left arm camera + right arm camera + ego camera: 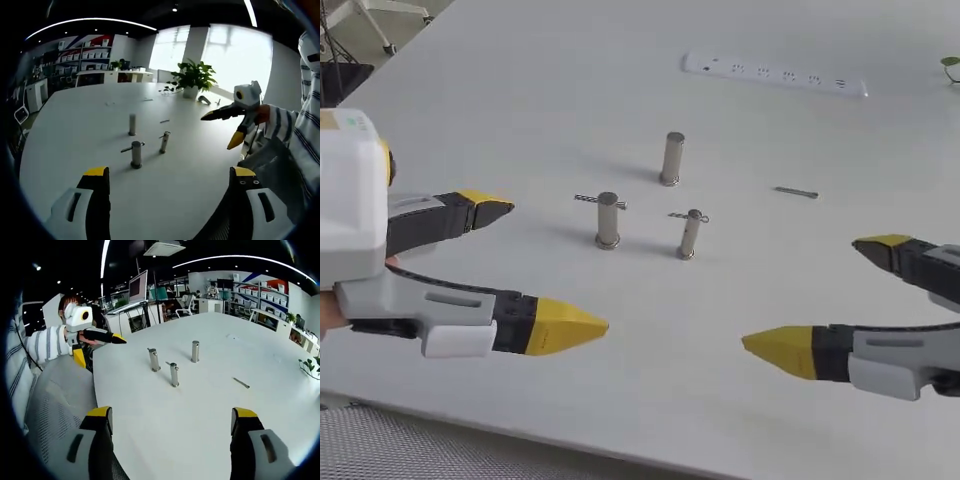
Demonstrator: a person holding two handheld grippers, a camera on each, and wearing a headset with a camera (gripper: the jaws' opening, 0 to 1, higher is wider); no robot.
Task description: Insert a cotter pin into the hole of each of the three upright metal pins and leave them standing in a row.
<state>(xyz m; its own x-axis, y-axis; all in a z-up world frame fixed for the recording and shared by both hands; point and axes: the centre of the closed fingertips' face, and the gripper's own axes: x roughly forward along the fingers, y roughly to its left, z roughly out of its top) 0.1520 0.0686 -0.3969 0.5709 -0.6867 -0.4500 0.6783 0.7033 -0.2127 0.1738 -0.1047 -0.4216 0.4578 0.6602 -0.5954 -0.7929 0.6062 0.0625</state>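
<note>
In the head view, the left gripper (557,265) and the right gripper (800,293) hovered over the white tabletop (520,90). Both had their jaws spread wide and held nothing. Ahead, between the two pairs of jaws, stood the left pin (608,225) and the right pin (689,238), each crossed near its top by a cotter pin (586,199). The rear pin (671,158) stood beyond them. A loose cotter pin (796,192) lay flat, well ahead of the right gripper's jaws.

In the left gripper view, the jaws stood wide apart and empty. The left pin (136,154) was nearest ahead, closer to the left jaw, with the right pin (164,142) and rear pin (132,124) farther on. The right gripper (216,133) showed at the right, also spread.

In the right gripper view, the jaws were likewise wide and empty. The right pin (174,375), left pin (154,360) and rear pin (195,351) stood upright ahead between them. The loose cotter pin (241,383) lay ahead of the right jaw.
</note>
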